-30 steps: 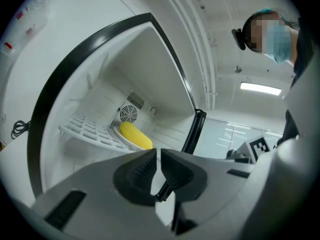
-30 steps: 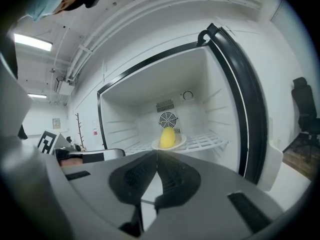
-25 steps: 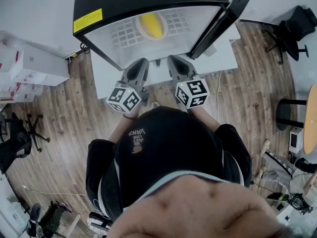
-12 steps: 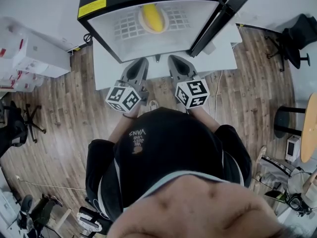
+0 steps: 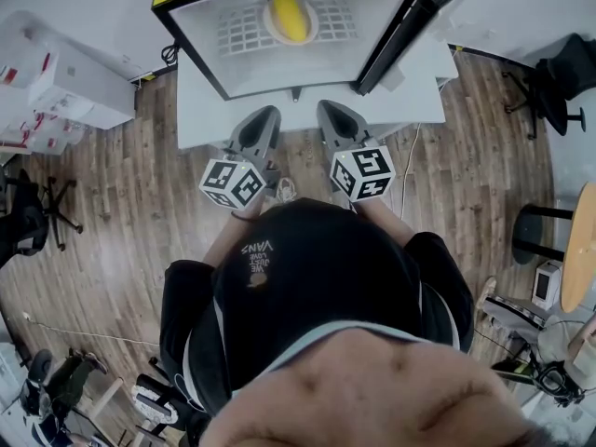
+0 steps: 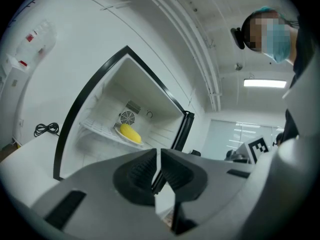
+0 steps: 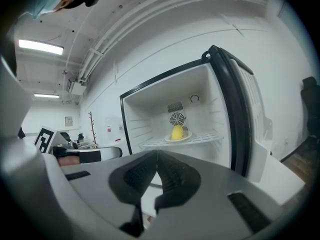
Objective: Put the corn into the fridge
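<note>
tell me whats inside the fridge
The fridge holds a corn on a plate, on a wire shelf in front of a fan. Below the shelf, the right gripper covers most of the space.

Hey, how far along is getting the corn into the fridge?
Done: the corn lies on a plate on the wire shelf inside the fridge. In hand: nothing; the left gripper and right gripper are both shut and empty, outside the fridge. Left: only the door, which stands open, perhaps to be closed.
</note>
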The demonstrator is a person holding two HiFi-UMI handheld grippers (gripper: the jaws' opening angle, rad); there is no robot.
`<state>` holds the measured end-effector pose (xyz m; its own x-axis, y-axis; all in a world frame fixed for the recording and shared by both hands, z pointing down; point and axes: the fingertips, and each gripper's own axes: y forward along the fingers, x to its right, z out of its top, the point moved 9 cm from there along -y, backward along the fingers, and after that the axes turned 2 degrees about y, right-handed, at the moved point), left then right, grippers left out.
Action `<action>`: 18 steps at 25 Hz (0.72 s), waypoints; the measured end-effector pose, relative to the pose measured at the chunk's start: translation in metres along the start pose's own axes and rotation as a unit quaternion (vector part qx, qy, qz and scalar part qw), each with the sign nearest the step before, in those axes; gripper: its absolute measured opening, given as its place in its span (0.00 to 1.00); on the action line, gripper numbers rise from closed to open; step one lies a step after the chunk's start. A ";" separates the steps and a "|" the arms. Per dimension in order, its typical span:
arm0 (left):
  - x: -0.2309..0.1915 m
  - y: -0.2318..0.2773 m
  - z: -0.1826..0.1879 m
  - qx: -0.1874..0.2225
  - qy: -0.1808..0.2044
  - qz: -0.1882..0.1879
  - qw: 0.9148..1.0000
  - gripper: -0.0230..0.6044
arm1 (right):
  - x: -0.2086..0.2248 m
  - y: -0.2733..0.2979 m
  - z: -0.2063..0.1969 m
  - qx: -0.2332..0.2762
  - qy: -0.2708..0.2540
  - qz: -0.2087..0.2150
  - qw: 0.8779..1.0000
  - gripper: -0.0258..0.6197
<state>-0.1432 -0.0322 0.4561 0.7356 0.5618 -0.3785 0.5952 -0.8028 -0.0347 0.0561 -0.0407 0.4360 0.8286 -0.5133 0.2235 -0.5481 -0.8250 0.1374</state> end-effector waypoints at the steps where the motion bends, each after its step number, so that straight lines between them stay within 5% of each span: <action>1: 0.002 -0.002 -0.001 0.000 -0.002 0.001 1.000 0.09 | -0.001 -0.003 -0.001 -0.001 0.000 0.001 1.000 0.06; 18: 0.020 -0.026 -0.015 -0.002 -0.011 0.013 1.000 0.09 | -0.012 -0.027 -0.016 -0.017 -0.004 0.010 1.000 0.06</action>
<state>-0.1387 0.0028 0.4635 0.7438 0.5361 -0.3991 0.5774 -0.8162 -0.0205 0.0590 -0.0082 0.4446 0.8186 -0.5309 0.2189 -0.5675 -0.8063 0.1668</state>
